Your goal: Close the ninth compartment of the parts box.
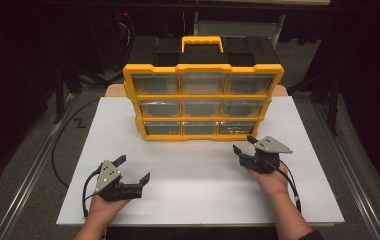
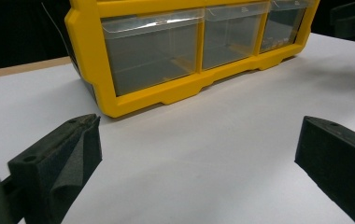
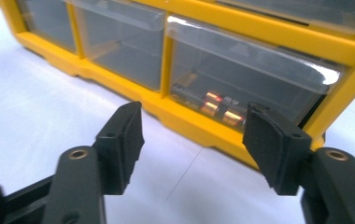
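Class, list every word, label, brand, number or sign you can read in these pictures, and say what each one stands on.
No text can be read.
Batteries in the bottom right drawer of the yellow organizer: label markings too blurred to read.
Clear drawer fronts: no labels.
Left gripper and right gripper: no lettering to be seen.
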Demonstrator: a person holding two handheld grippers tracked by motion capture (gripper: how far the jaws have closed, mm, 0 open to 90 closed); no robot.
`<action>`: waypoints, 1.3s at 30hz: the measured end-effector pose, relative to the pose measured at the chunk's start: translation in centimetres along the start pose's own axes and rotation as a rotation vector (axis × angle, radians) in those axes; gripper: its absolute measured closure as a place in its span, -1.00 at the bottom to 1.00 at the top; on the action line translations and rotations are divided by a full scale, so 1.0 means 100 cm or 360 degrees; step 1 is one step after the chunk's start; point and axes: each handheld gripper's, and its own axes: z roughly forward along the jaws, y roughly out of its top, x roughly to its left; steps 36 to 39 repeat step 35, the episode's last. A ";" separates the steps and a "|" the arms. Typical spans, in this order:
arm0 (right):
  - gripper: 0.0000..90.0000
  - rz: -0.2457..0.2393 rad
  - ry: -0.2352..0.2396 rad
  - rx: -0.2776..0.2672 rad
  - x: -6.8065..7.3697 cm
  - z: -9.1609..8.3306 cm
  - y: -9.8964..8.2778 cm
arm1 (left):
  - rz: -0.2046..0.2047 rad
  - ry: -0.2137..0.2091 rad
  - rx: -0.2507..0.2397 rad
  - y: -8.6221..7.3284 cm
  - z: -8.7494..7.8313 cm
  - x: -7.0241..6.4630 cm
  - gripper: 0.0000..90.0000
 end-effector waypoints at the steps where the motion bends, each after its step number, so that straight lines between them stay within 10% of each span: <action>1: -0.28 0.0000 0.0001 -0.0001 0.001 -0.002 -0.001 | 0.0002 -0.0002 0.0002 0.000 0.000 0.000 -0.97; 16: -0.97 -0.0047 -0.0004 0.0018 0.019 -0.040 -0.018 | -0.0006 0.0000 0.0000 0.000 -0.003 0.004 -0.97; 39: -0.97 -0.0016 -0.0010 0.0021 0.007 -0.059 -0.037 | -0.0004 0.0017 0.0004 0.000 -0.003 0.004 -0.97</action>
